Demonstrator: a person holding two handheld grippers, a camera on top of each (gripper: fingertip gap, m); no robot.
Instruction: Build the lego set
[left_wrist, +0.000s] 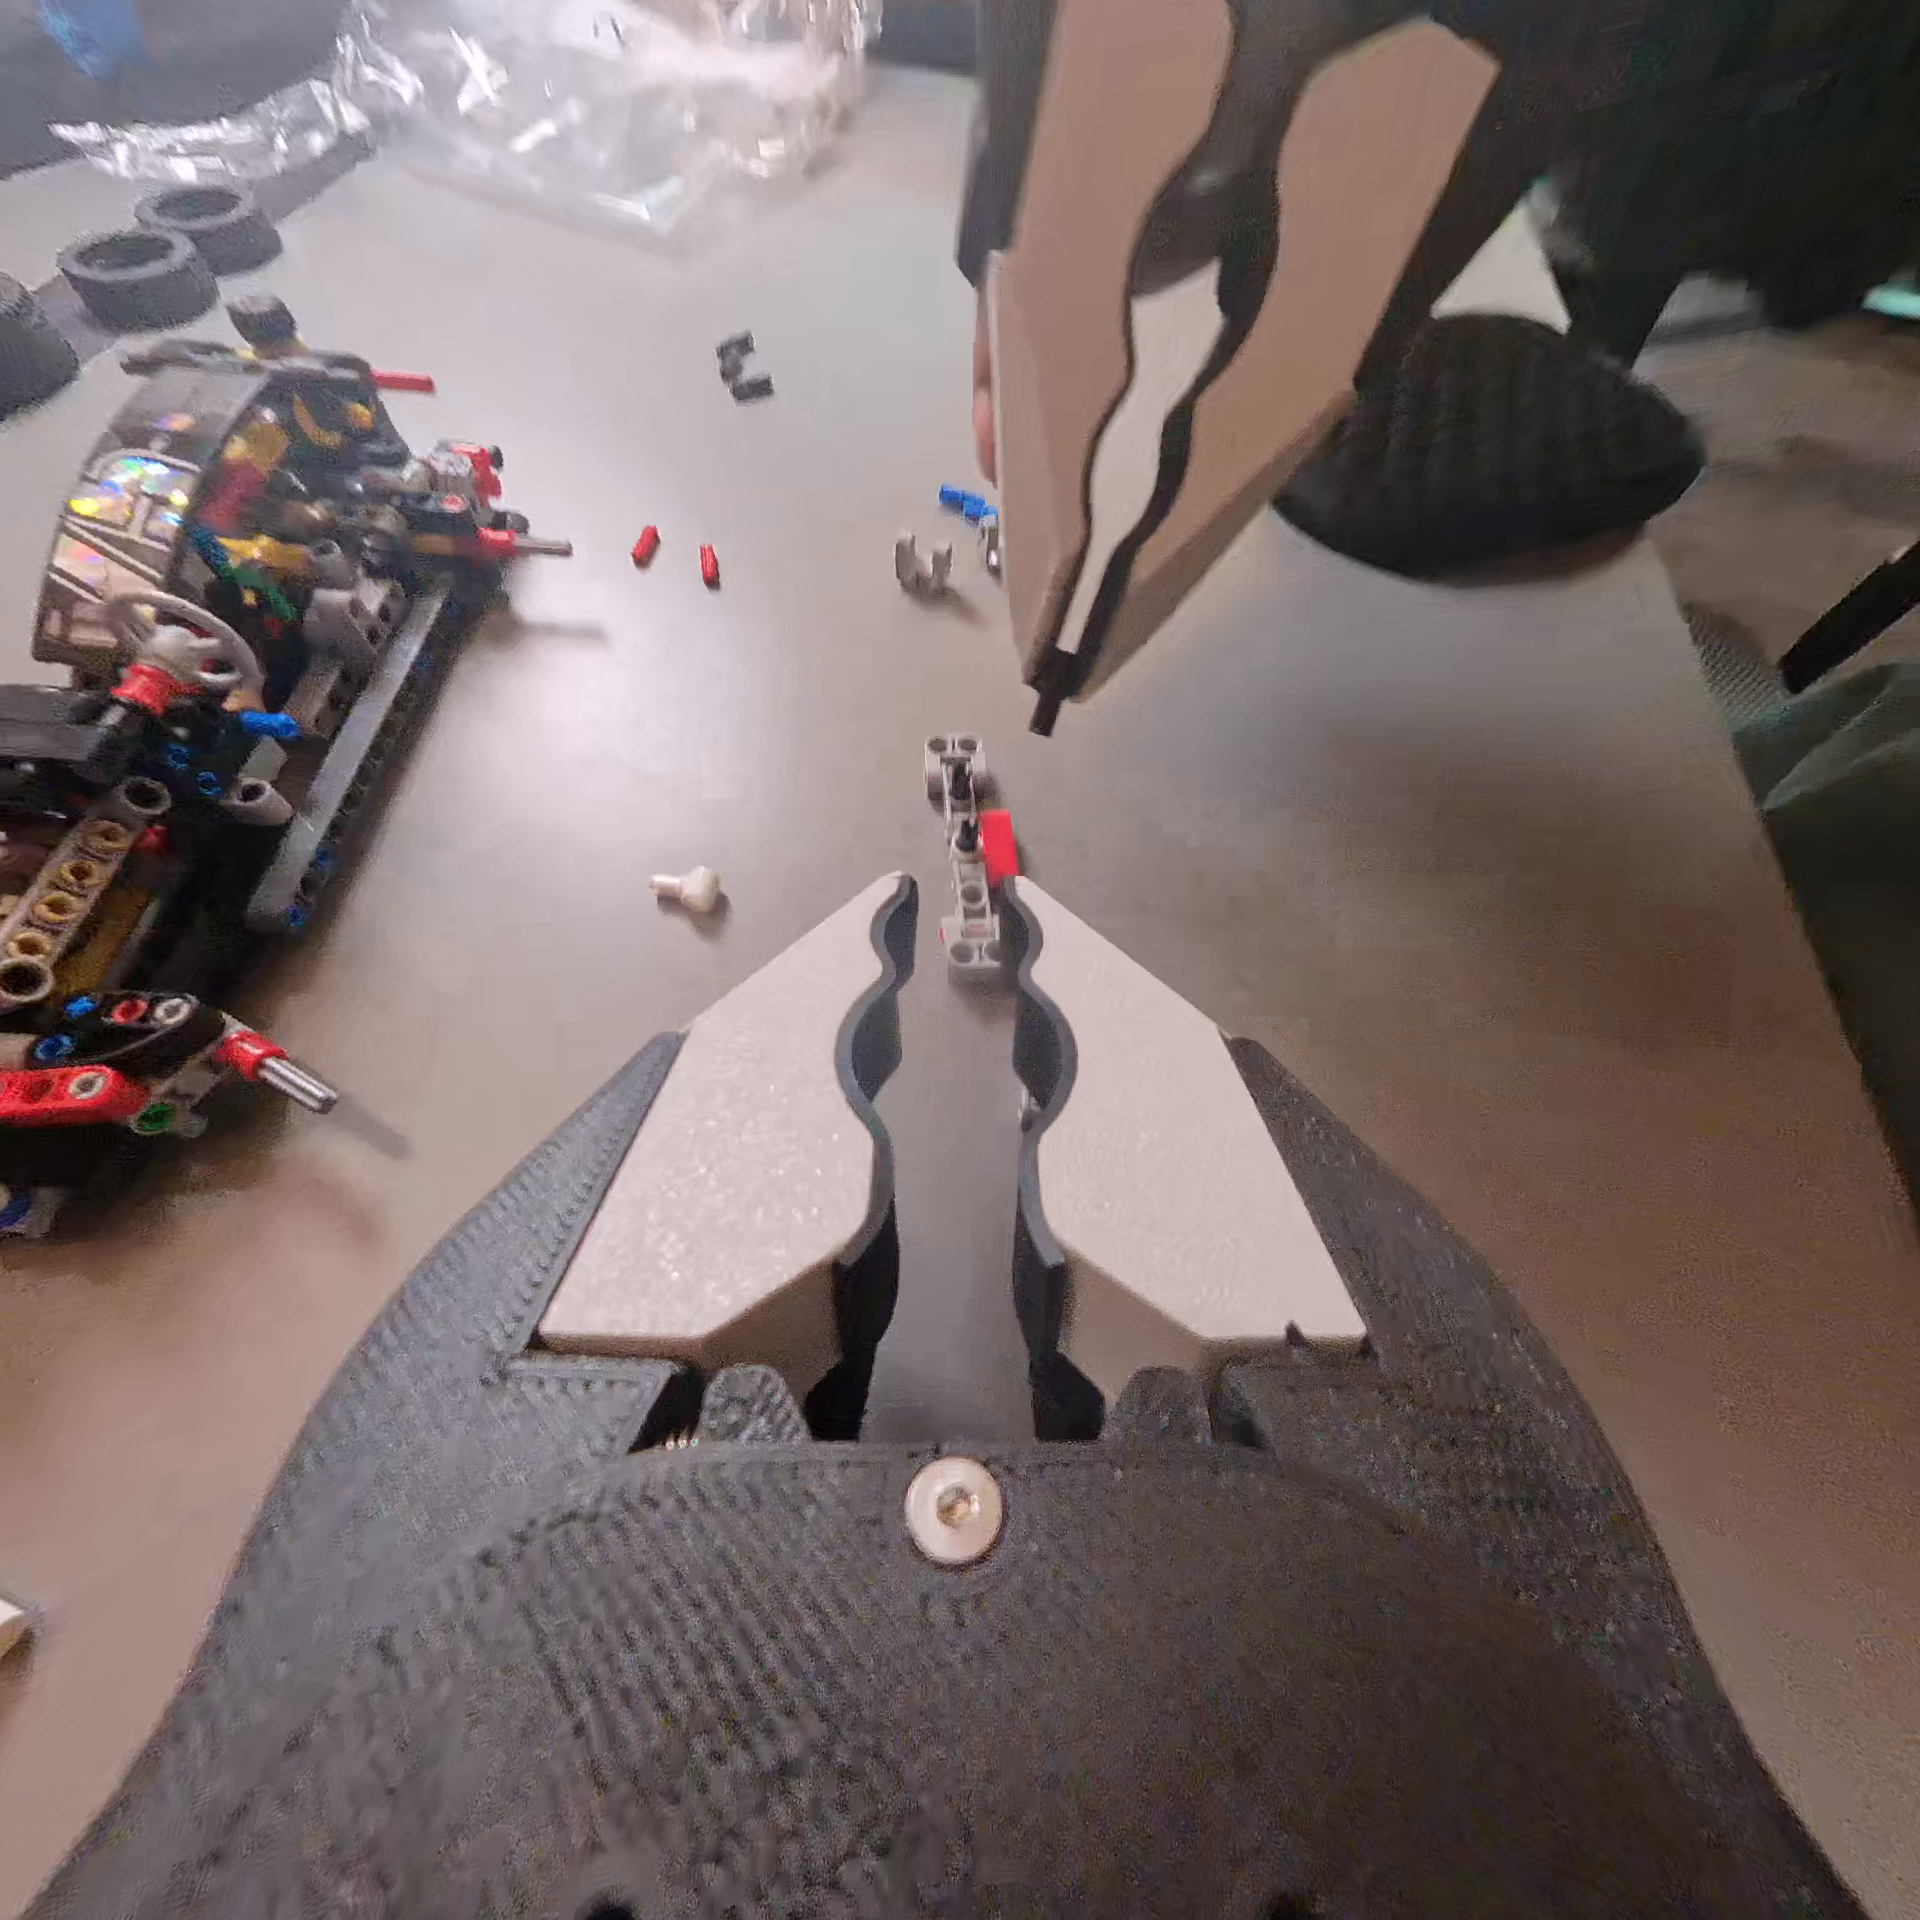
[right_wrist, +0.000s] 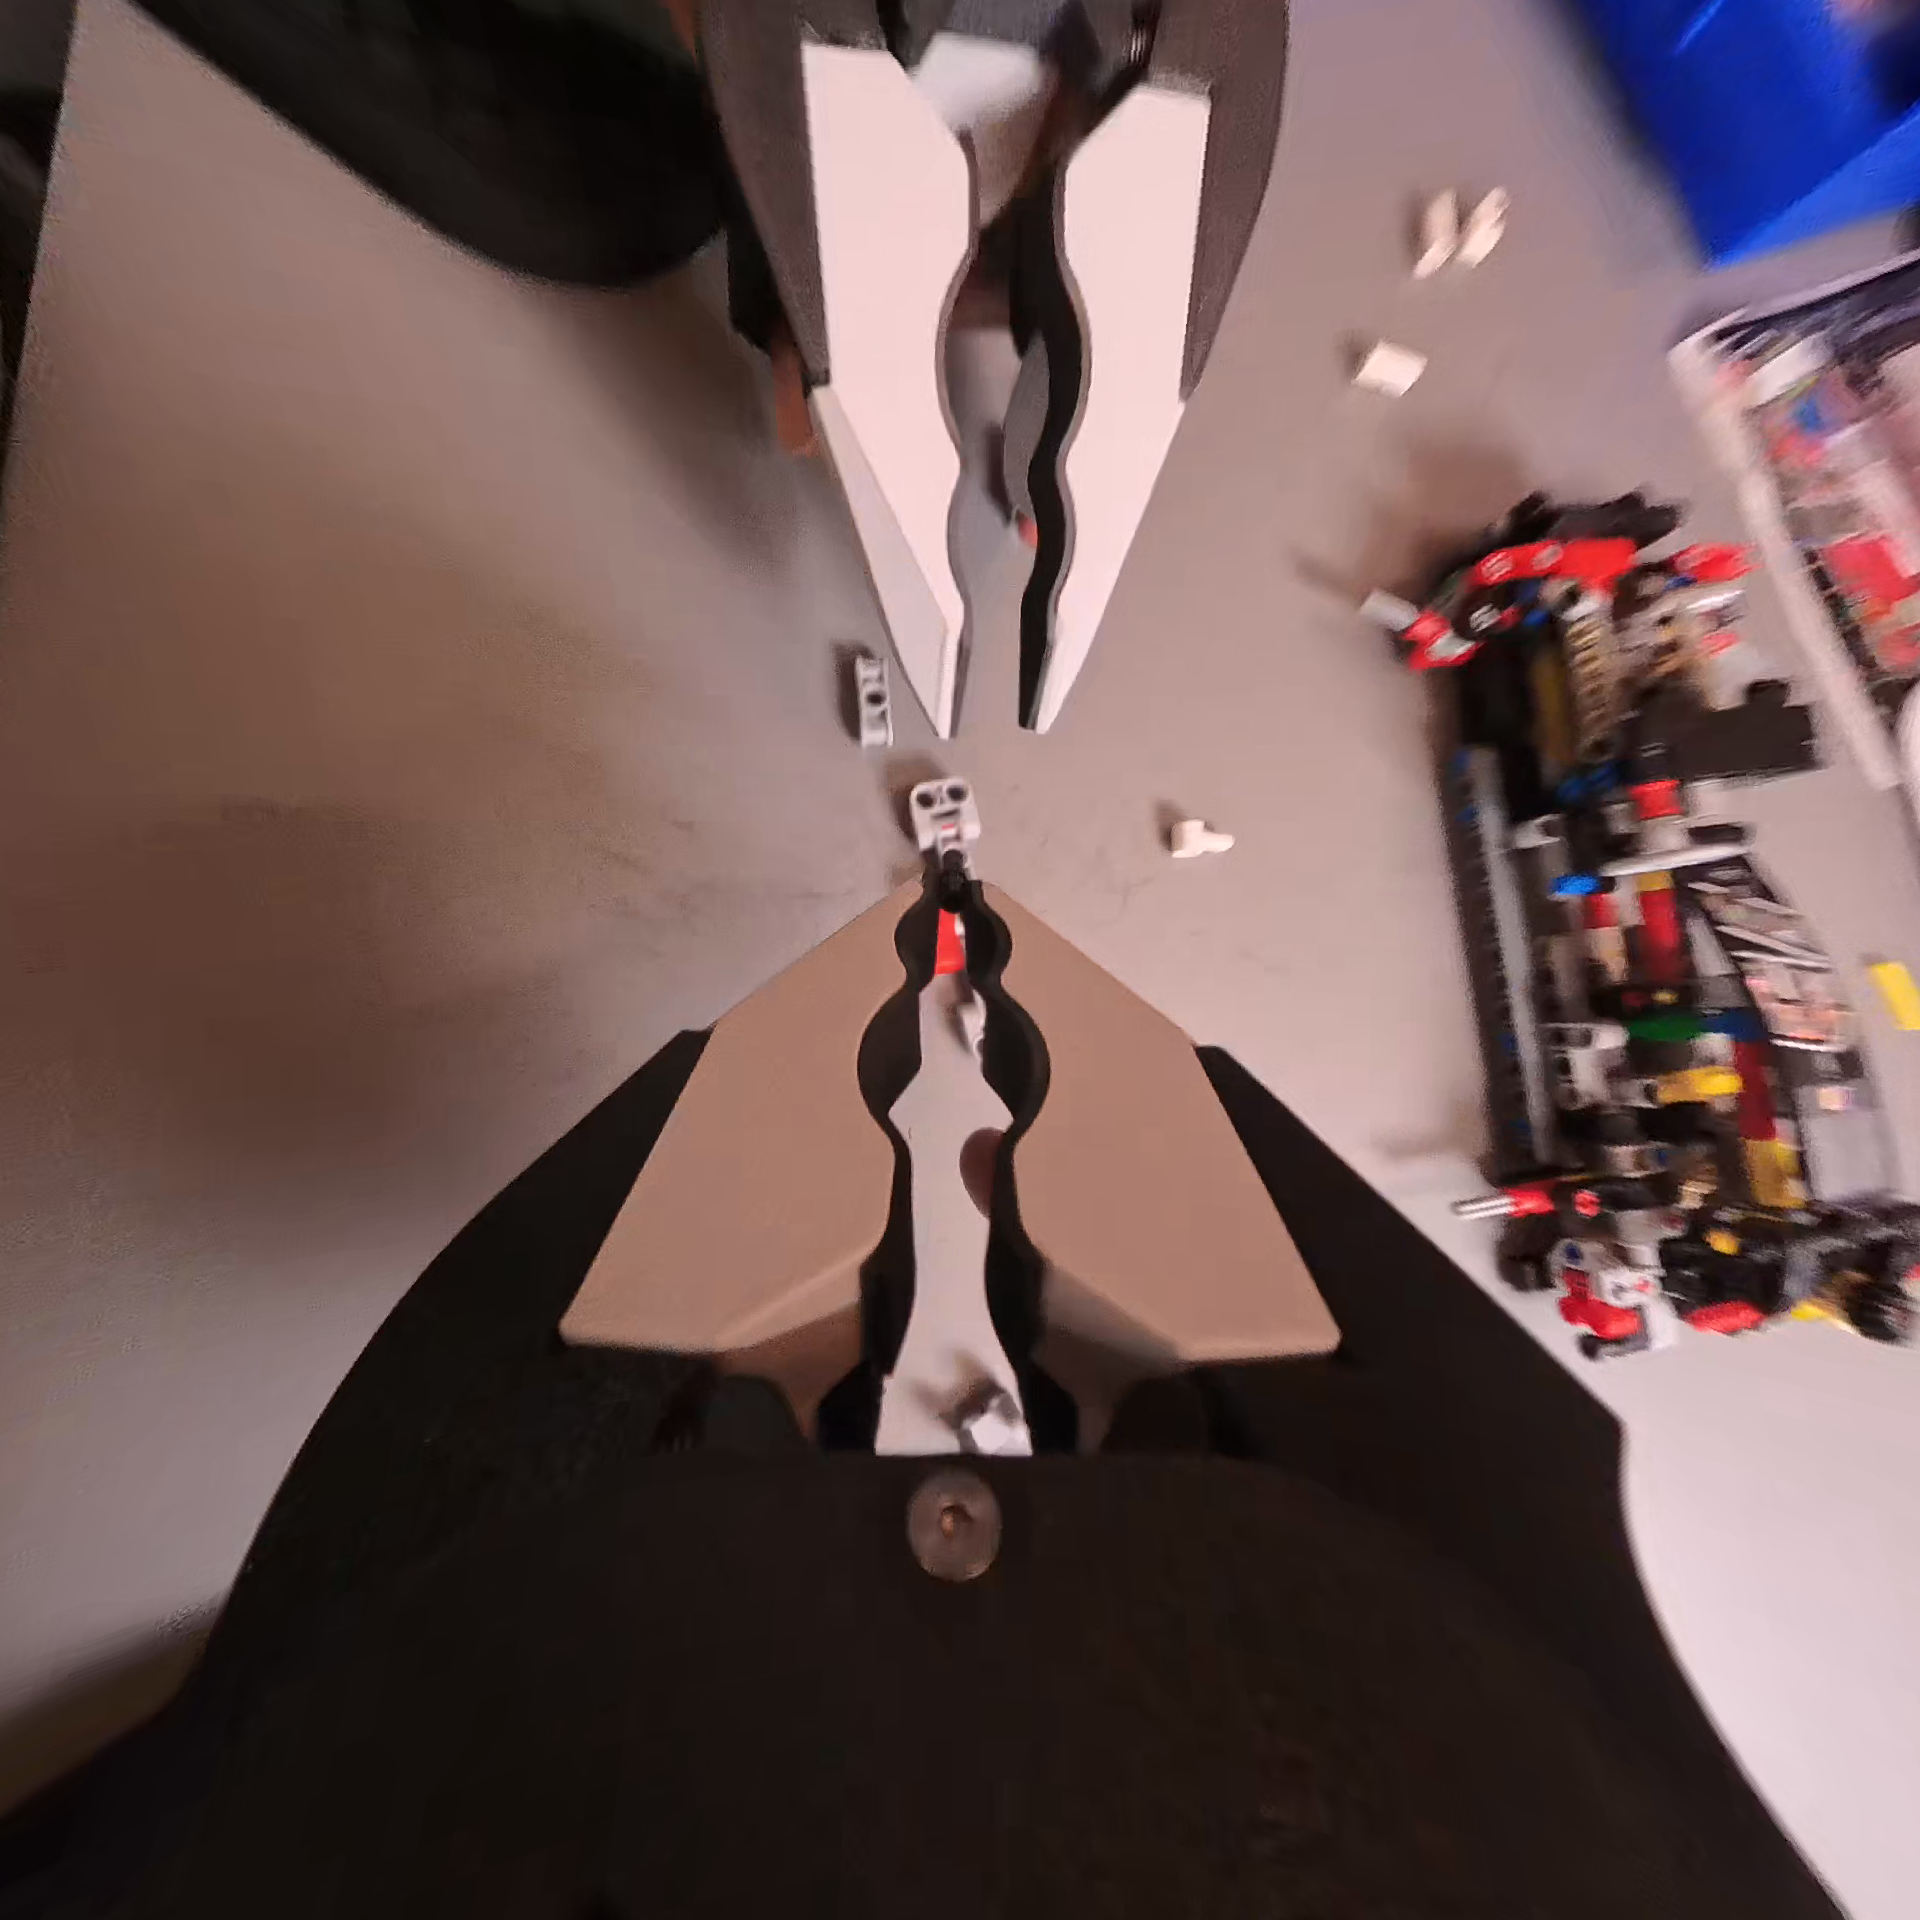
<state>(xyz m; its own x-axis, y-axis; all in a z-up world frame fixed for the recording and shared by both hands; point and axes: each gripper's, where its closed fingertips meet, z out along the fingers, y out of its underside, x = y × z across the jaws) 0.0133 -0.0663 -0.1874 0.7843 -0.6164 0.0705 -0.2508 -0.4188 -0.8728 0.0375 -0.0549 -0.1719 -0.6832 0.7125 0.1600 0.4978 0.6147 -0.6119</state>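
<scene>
A small grey Lego subassembly with a red piece lies on the tan table. My left gripper is open, and its fingertips flank the near end of the subassembly. My right gripper comes down from the upper right, shut on a short black pin held just above the subassembly's far end. In the right wrist view my right gripper holds the pin over the grey subassembly. The open left gripper faces it from above.
A partly built Lego car lies to one side. Loose red pins, blue pins, a grey clip, a white piece and black tyres lie scattered. Plastic bags and a booklet lie farther off. Less than 4 cm separates the two grippers' tips. It is some 6 cm from my left tips to the white piece. It is also in sight in the right wrist view.
</scene>
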